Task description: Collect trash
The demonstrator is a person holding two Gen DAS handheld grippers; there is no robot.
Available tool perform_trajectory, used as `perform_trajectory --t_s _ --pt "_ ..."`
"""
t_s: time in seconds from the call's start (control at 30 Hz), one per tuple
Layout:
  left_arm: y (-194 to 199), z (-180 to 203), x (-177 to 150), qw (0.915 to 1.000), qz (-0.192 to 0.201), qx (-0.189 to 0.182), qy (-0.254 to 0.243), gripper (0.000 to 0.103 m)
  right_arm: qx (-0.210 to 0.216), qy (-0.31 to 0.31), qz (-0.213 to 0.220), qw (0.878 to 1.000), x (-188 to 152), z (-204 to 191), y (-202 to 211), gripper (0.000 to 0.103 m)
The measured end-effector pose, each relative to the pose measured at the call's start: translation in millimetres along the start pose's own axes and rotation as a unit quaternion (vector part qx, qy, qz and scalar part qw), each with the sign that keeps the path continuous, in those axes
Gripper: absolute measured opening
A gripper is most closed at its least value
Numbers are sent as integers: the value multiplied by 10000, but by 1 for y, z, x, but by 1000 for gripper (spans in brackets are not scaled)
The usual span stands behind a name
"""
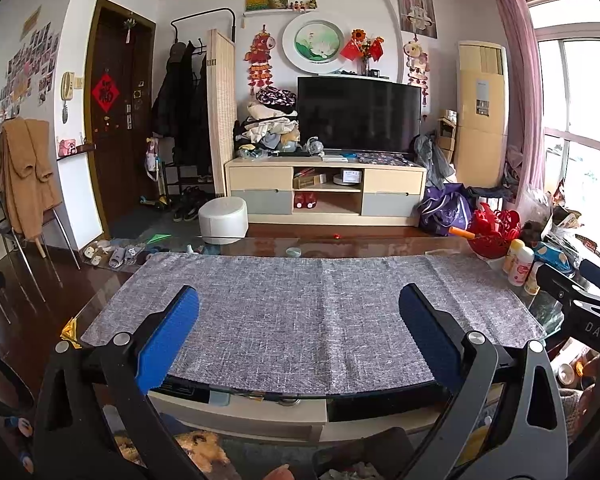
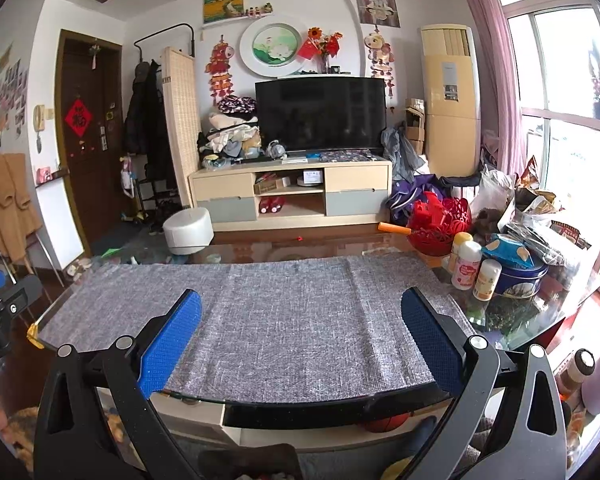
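My left gripper (image 1: 299,292) hangs open over the near edge of a grey woven mat (image 1: 300,320), with nothing between its blue pads. My right gripper (image 2: 301,295) is open too, above the same mat (image 2: 284,320) a little further right, and it is also empty. The mat's surface is bare in both views. Crumpled snack bags and wrappers (image 2: 536,208) are heaped at the table's right end by the window. A dark container (image 1: 364,452) sits below the table's near edge, and I cannot make out what is in it.
The mat lies on a glass table (image 1: 340,242). At its right end stand a red basket (image 2: 440,224), small white bottles (image 2: 466,266) and a blue tin (image 2: 520,278). Beyond the table are a white stool (image 1: 223,220) and a TV cabinet (image 1: 324,184).
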State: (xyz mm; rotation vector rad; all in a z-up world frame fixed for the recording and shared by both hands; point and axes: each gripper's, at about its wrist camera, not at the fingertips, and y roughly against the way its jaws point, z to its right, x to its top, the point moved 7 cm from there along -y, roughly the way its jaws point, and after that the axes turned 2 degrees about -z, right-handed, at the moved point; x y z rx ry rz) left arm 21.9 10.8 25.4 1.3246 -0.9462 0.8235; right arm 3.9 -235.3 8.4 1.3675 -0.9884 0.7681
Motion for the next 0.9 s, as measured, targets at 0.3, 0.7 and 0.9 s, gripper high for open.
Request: perform_trajectory --t_s 0.3,0.7,0.9 --pt "0 -7 3 9997 36 260 -4 95 -60 -41 27 10000 -2 -4 6 100" --pt "1 -8 1 9998 42 184 -10 95 -67 -62 12 10000 -3 -6 6 100" --pt "2 -8 1 9998 63 184 -53 95 -73 -65 4 10000 -4 -6 6 100"
